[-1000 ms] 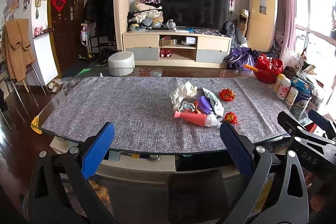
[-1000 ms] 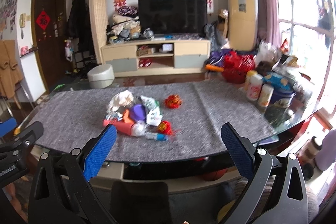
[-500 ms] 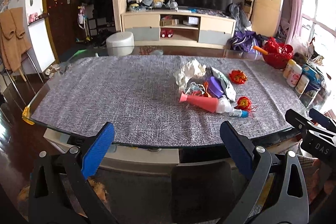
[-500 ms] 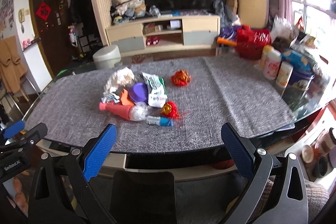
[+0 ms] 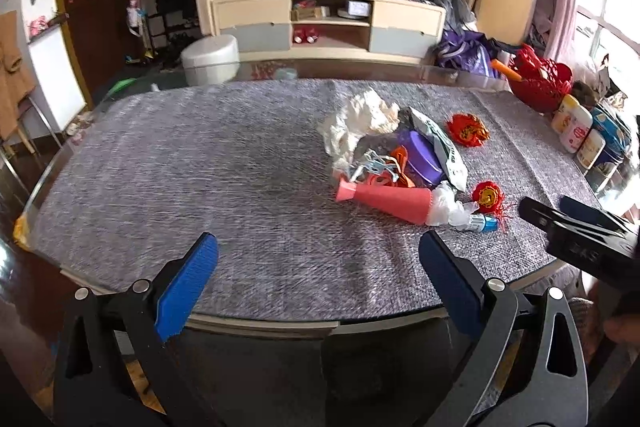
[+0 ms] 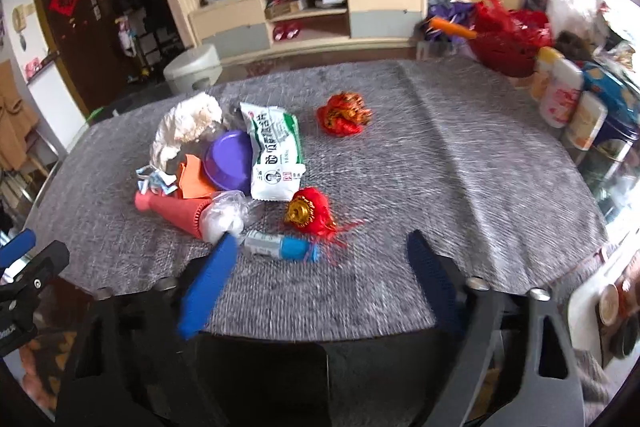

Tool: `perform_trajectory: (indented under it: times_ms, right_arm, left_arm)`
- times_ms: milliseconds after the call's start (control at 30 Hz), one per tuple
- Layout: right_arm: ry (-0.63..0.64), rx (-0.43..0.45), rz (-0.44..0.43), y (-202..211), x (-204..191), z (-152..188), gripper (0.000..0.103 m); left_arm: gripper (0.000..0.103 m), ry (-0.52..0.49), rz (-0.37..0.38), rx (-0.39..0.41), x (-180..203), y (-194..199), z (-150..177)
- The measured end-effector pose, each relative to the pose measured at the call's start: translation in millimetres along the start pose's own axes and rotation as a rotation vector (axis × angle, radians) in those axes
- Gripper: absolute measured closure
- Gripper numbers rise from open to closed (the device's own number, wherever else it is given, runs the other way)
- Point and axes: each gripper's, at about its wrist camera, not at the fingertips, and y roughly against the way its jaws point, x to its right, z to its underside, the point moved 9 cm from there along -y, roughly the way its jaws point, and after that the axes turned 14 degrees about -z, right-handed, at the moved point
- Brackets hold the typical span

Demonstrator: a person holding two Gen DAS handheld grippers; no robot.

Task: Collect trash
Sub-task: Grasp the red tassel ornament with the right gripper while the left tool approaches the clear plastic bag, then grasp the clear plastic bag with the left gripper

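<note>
One grey woven cloth (image 5: pixel 200 163) covers most of the glass-edged table (image 5: pixel 44 183), and the trash sits in a cluster on its middle-right part. Beyond the table stand a TV cabinet (image 6: pixel 308 15) and a pale round stool (image 5: pixel 210 59). At the table's right end a red basket (image 5: pixel 540 83) sits beside a row of small bottles (image 6: pixel 560 95).

Within the cluster, a crumpled white paper wad (image 6: pixel 184 127) lies at the far left, touching a purple lid (image 6: pixel 228 159). A white-and-green snack wrapper (image 6: pixel 276 151) overlaps the lid's right side. In front of them a pink cone (image 5: pixel 384 201) lies on its side, its wide end against a clear plastic bag (image 6: pixel 224 217). A red tassel ornament (image 6: pixel 308 213) rests just right of the bag, and a second red ornament (image 6: pixel 344 113) lies apart, farther back. A small blue-capped tube (image 6: pixel 280 245) lies nearest the table's front edge.

The left gripper (image 5: pixel 316 259) hovers released over the near edge, blue pads spread wide, holding nothing. The right gripper (image 6: pixel 320 259) is likewise spread and unloaded, its left pad just in front of the plastic bag.
</note>
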Motion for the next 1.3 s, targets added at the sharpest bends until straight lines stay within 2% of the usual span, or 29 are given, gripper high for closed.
perform_trajectory:
  times_ms: [67, 167, 600, 633, 667, 800, 1067, 1267, 1300]
  right_arm:
    - [-0.003, -0.024, -0.013, -13, 1, -2, 0.036]
    - [-0.004, -0.049, -0.022, -29, 3, -6, 0.043]
    - [-0.028, -0.105, -0.025, -61, 16, -4, 0.046]
    - [-0.029, -0.107, -0.025, -62, 16, -3, 0.046]
    - [-0.032, -0.110, -0.027, -64, 18, -2, 0.052]
    - [-0.036, -0.105, -0.069, -64, 19, -3, 0.067]
    - [-0.050, -0.025, -0.054, -38, 36, -20, 0.068]
    - [-0.059, -0.020, -0.044, -33, 43, -24, 0.068]
    - [-0.059, -0.022, -0.043, -33, 43, -23, 0.068]
  left_arm:
    - [0.008, -0.003, 0.022, -0.024, 7, -8, 0]
    - [0.008, -0.009, 0.061, -0.051, 20, -19, 0]
    - [0.008, -0.062, 0.123, -0.099, 51, -51, -3]
    - [0.008, -0.064, 0.133, -0.101, 54, -52, -3]
    - [0.009, -0.066, 0.150, -0.104, 60, -52, -3]
    - [0.022, -0.087, 0.214, -0.113, 83, -50, -3]
    - [0.050, -0.147, 0.295, -0.112, 122, -45, -3]
    - [0.054, -0.167, 0.310, -0.114, 140, -52, -3]
    - [0.057, -0.170, 0.309, -0.112, 141, -52, -4]
